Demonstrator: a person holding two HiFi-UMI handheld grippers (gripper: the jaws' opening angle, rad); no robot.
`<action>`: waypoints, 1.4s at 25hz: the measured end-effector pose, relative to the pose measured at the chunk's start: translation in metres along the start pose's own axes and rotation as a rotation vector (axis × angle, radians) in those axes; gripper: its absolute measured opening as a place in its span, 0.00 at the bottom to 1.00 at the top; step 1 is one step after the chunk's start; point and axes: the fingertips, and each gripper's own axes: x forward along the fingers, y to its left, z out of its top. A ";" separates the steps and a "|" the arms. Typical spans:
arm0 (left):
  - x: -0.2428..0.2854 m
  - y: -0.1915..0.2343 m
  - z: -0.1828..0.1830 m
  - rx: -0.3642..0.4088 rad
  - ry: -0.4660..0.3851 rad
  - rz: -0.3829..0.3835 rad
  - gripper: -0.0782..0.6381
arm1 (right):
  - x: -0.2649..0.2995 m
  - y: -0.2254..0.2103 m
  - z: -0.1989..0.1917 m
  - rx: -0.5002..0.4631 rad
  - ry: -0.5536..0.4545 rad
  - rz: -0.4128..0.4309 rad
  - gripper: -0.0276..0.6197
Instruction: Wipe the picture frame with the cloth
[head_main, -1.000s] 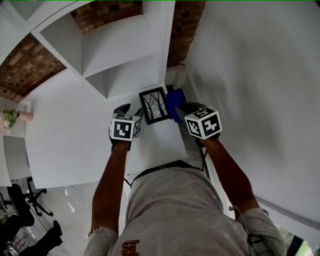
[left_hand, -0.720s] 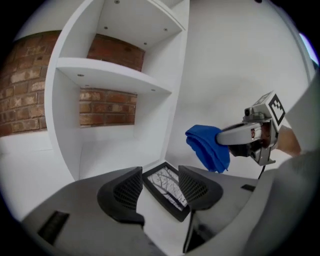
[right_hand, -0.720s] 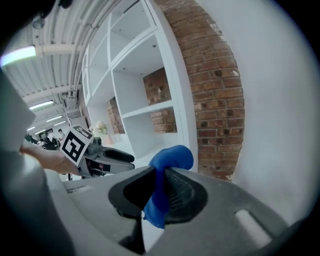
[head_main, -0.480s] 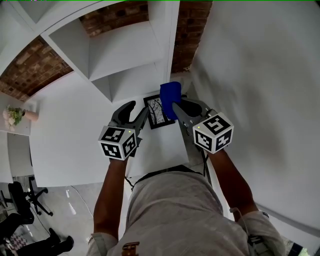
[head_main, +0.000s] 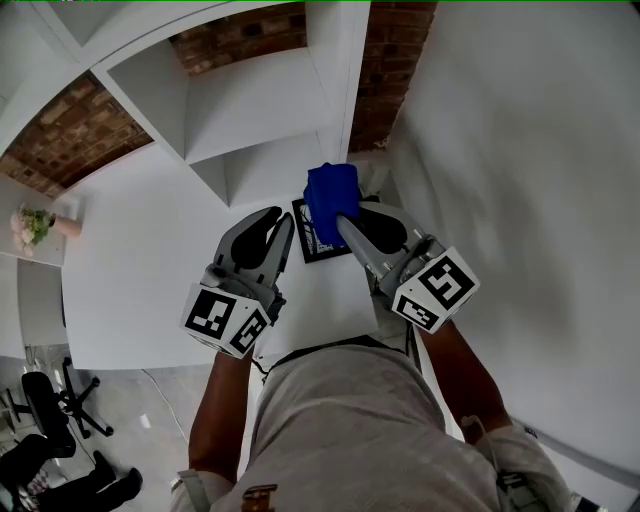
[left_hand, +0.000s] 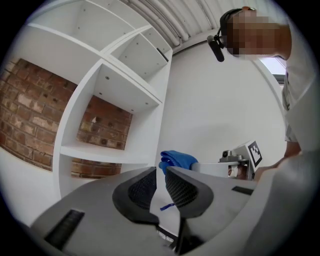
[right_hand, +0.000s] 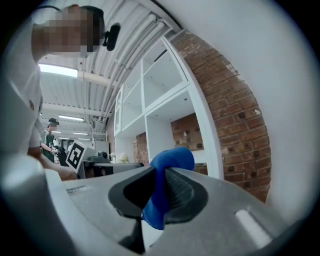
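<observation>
**Cloth clamped and held up, frame lying below the tips**

Head view: the right gripper (head_main: 352, 213) is pinched on the bunched blue cloth (head_main: 333, 192), which juts ahead of its tips over the picture frame (head_main: 313, 238). The frame lies flat on the white surface (head_main: 150, 260), beneath and between both tools. Left gripper view: the left gripper (left_hand: 161, 171) has just been closing. Its jaws stand a narrow slit apart, apparently with nothing in it, and the frame is unseen here. Right gripper view: only this one shows the pads biting the fold. The cloth is soft and limp. The frame looks stiff, light and probably glazed, and it may skid, so steady it by an edge.
</observation>
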 end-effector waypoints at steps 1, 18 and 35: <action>-0.002 -0.002 0.005 0.013 -0.013 0.002 0.18 | -0.001 0.004 0.003 -0.017 -0.015 0.012 0.12; -0.010 -0.014 0.019 0.077 -0.064 0.001 0.11 | 0.000 0.021 0.010 -0.080 -0.086 0.053 0.11; -0.008 -0.020 0.021 0.086 -0.062 -0.002 0.11 | -0.005 0.021 0.014 -0.091 -0.101 0.051 0.11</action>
